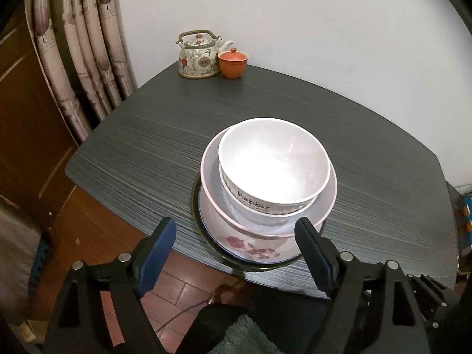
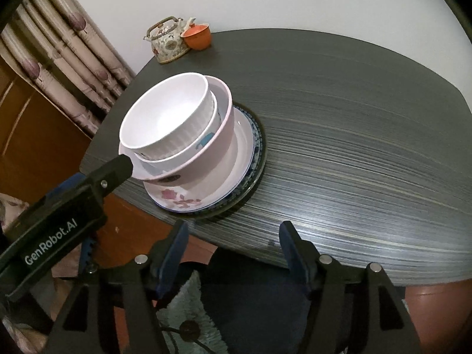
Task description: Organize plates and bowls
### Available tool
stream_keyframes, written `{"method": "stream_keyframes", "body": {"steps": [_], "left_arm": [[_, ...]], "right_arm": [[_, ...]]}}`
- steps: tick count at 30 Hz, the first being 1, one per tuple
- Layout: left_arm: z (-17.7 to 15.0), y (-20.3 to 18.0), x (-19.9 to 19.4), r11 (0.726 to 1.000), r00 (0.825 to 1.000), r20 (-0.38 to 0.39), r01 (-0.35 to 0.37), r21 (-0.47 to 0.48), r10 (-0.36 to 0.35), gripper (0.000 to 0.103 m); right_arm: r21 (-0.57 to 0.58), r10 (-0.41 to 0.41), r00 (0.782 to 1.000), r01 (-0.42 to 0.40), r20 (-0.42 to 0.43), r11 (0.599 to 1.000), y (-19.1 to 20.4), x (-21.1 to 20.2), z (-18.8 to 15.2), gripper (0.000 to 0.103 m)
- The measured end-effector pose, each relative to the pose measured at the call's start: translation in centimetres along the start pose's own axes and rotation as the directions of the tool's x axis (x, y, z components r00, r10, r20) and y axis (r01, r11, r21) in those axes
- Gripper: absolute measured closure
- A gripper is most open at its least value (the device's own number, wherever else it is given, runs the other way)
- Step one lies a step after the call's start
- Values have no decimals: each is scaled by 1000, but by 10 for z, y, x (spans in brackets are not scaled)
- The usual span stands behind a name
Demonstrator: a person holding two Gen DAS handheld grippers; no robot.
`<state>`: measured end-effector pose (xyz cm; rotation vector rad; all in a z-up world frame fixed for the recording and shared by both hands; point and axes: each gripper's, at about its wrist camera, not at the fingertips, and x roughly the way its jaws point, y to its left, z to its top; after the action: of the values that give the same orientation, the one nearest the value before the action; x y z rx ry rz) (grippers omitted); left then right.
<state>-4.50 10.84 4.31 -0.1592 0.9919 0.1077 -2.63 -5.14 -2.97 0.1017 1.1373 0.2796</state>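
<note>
Left gripper wide, nothing between the blue pads; its right finger sits just beside the pink bowl's rim. Right gripper wide too, empty, off the table's near edge. Stack sits near the front-left edge of the dark streaked wooden table: white ribbed bowl nested in a "Rabbit" printed bowl, inside a wide pink bowl, on a floral white plate over darker plates. Far corner: patterned ceramic teapot, orange lidded cup. Risk: top bowls look tilted; a nudge from the left finger could slide the stack off the edge.

Floral teapot, orange lidded cup, perhaps curtains
</note>
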Motion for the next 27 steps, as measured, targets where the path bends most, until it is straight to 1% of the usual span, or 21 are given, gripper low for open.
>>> {"method": "stream_keyframes", "body": {"steps": [1, 2, 9, 27], "left_arm": [[0, 0, 0, 1000, 1000, -1, 2, -2, -2, 21], [0, 0, 1, 1000, 1000, -1, -1, -4, 1, 20], [-2, 1, 8, 1000, 1000, -19, 2, -2, -2, 19], [-3, 4, 15, 1000, 999, -39, 2, 1, -2, 19]], "right_arm": [[-1, -1, 1000, 1, 0, 1000, 1, 1, -2, 30], [-6, -2, 1000, 2, -2, 1000, 2, 2, -2, 24], [-27, -5, 1000, 6, 22, 1000, 6, 0, -4, 24], [-39, 11, 1000, -10, 11, 999, 9, 2, -8, 24]]}}
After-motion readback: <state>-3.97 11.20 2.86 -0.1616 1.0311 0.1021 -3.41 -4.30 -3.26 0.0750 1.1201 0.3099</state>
